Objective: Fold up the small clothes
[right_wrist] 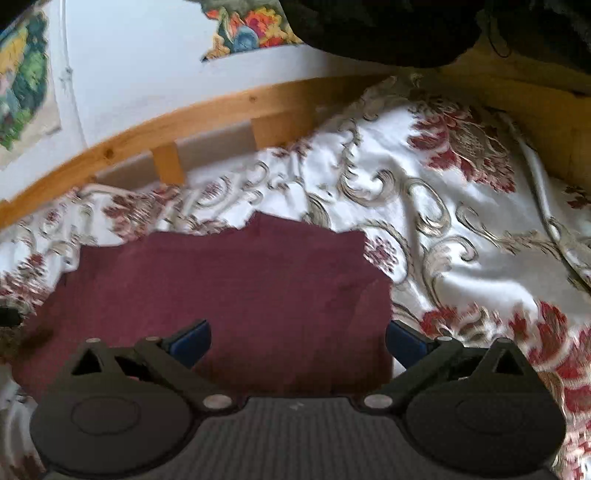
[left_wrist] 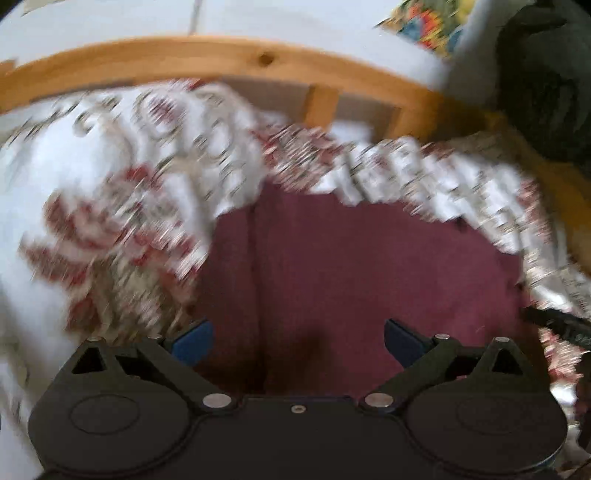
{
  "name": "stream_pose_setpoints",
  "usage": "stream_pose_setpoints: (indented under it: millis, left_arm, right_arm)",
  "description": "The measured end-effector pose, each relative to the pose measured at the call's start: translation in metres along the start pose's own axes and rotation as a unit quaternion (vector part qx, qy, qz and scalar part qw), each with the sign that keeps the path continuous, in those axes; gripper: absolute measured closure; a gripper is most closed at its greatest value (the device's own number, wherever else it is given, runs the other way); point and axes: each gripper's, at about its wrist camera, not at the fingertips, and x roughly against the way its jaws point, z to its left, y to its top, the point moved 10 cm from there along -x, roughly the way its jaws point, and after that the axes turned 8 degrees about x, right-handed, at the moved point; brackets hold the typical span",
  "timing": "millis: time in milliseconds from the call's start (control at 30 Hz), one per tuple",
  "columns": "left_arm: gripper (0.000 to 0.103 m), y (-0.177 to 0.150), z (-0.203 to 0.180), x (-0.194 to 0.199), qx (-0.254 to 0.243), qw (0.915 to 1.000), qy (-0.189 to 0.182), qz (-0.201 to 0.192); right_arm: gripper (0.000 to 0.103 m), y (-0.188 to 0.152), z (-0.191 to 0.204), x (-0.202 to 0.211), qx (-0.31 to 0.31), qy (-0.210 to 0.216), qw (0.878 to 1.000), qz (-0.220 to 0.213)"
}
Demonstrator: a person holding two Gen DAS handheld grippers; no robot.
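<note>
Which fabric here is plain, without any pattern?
The maroon garment under both open grippers; the bedspread beneath it is white with red floral print.

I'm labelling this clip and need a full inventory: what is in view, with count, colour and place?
Garment: one, maroon, lying flat on the bedspread, under both tools.
Bedspread: one, white with red flowers and beige scrolls, covering the bed.
Bed frame: one, light wood rail with slats, behind the bedspread.
Wall: white, behind the frame.
Pictures: at least two, multicoloured, on the wall.
Dark fabric: black, what it is unclear, at the top of the right wrist view.
Left tool: black with blue fingers, open, over the garment.
Right tool: black with blue fingers, open, over the garment's right edge.
</note>
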Motion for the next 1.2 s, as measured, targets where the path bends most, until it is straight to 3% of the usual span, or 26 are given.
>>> stream_pose_setpoints:
  millis: [67, 233, 400, 533, 700, 733, 800, 900, 967, 1200]
  left_arm:
    - [0.004, -0.008, 0.012, -0.007, 0.006, 0.9996, 0.023, 0.013]
    - [0.004, -0.006, 0.041, -0.025, 0.047, 0.9985, 0.022, 0.020]
    - [0.003, -0.004, 0.046, -0.029, 0.048, 0.9987, 0.011, 0.014]
    - [0.001, 0.000, 0.037, -0.033, 0.012, 0.9999, -0.006, -0.005]
    - [0.005, 0.006, 0.028, -0.045, -0.020, 0.9995, -0.020, -0.011]
    - [0.010, 0.006, 0.027, -0.047, -0.023, 0.9995, -0.020, -0.010]
    - [0.022, 0.005, 0.027, -0.049, -0.025, 0.9994, -0.022, -0.008]
    - [0.039, 0.005, 0.032, -0.050, -0.006, 0.9997, -0.024, -0.009]
    - [0.048, 0.004, 0.034, -0.051, 0.013, 0.9992, -0.038, 0.000]
    - [0.051, -0.004, 0.024, -0.054, 0.029, 0.9982, -0.051, 0.010]
  right_arm:
    - [0.001, -0.006, -0.004, -0.004, -0.026, -0.005, 1.000, 0.013]
    - [0.001, -0.030, -0.018, -0.024, -0.066, -0.017, 0.995, 0.070]
    - [0.000, -0.030, -0.016, -0.021, -0.045, -0.020, 0.997, 0.055]
    - [0.000, -0.011, -0.018, -0.030, -0.062, 0.018, 0.997, 0.041]
    - [0.002, 0.016, -0.017, -0.059, -0.027, 0.049, 0.998, 0.025]
    - [0.006, 0.020, -0.017, -0.066, -0.024, 0.049, 0.998, 0.025]
    - [0.039, 0.026, -0.022, -0.075, -0.024, 0.036, 0.999, 0.029]
    - [0.070, 0.033, -0.026, -0.081, -0.017, 0.029, 0.999, 0.030]
    - [0.084, 0.042, -0.022, -0.079, 0.019, 0.021, 0.999, 0.024]
    - [0.087, 0.110, -0.014, -0.070, 0.114, -0.010, 0.992, -0.046]
